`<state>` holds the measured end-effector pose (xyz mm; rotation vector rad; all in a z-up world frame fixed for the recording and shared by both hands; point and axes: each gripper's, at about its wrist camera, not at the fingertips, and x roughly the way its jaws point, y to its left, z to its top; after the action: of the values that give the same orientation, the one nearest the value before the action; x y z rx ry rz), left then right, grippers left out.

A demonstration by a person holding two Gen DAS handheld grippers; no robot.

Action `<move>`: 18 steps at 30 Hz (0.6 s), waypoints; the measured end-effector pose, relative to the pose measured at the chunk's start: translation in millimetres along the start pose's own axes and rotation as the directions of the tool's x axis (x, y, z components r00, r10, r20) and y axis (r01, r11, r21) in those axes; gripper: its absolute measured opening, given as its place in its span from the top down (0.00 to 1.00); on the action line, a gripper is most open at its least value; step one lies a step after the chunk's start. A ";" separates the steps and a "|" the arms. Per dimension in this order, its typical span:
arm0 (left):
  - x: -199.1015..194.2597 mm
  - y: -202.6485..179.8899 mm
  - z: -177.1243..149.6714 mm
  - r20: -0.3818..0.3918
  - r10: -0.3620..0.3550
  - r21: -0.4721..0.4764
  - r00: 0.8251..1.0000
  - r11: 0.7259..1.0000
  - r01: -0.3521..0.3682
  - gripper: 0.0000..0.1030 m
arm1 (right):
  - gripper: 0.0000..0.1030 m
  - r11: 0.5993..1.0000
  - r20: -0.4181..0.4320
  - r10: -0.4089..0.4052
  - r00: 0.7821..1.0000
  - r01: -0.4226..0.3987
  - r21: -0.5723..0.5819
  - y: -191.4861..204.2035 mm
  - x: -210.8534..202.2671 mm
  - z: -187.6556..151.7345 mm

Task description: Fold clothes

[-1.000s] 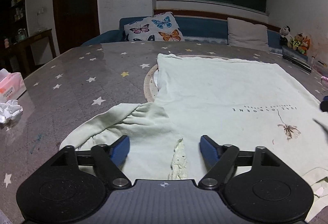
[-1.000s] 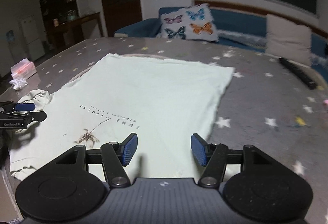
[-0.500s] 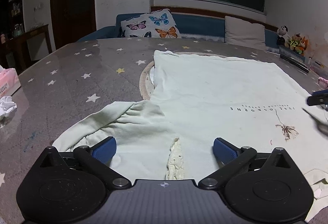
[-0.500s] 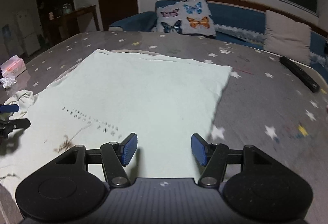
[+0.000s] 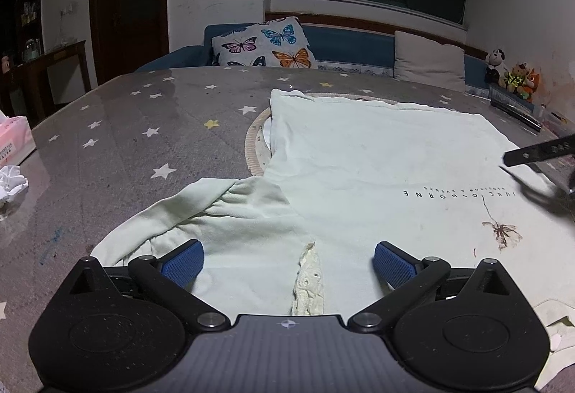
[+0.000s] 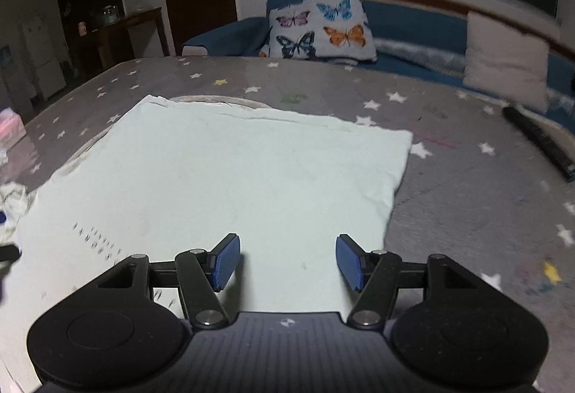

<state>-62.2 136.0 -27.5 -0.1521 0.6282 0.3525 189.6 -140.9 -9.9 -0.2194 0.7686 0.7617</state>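
From the left wrist camera, a pale green shirt lay spread flat on a grey table printed with white stars. The left gripper hung low over the shirt's near edge with its blue pads spread as wide as they go, pressing on nothing. The gathered sleeve lay between and beyond them, beside a strip of lace trim. At the shirt's right side, part of the right gripper showed as a dark bar. Beyond the shirt sat a butterfly cushion; to its left, a pink tissue box.

From the right wrist camera, the right gripper hovered above the shirt, its jaws opening with only flat cloth below them, nothing gripped. A black remote lay well to the shirt's right.
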 end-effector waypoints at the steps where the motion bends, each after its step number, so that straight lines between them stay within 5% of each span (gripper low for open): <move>1: -0.1 0.2 -0.3 0.001 -0.001 -0.001 1.000 1.000 0.001 0.00 | 0.40 1.000 0.001 -0.014 1.000 0.014 0.015 -4.6 3.2 2.8; 18: -0.3 0.9 -0.9 -0.002 -0.003 -0.001 1.000 1.000 0.003 0.00 | 0.39 0.995 -0.001 -0.060 0.998 0.059 0.076 -39.9 41.4 46.7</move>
<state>-63.3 136.5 -28.1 -0.1543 0.6292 0.3499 262.2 -126.6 -8.9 -0.1727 0.7845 0.6751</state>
